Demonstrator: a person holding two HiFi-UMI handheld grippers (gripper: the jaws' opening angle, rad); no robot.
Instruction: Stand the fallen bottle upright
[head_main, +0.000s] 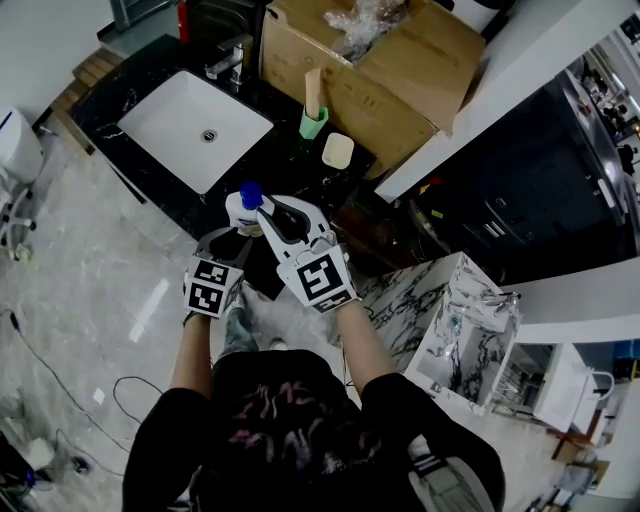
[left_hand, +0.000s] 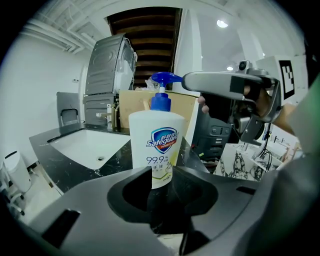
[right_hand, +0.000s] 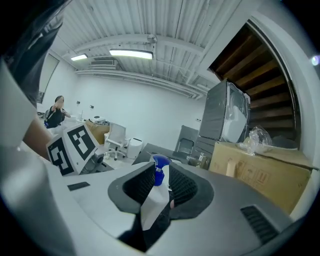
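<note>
Both forearms reach forward, with the left gripper (left_hand: 160, 176) low on the one bottle (left_hand: 156, 145) and the right gripper (right_hand: 161, 182) up by its blue pump. Both sets of fingers (right_hand: 137, 185) are clamped on it. Bottle's upright at the tabletop (head_main: 100, 110) corner, just nearer than the single sink (head_main: 190, 125). Past the sink's right side: one green cup (head_main: 313, 122), one cardboard box (head_main: 400, 70).
</note>
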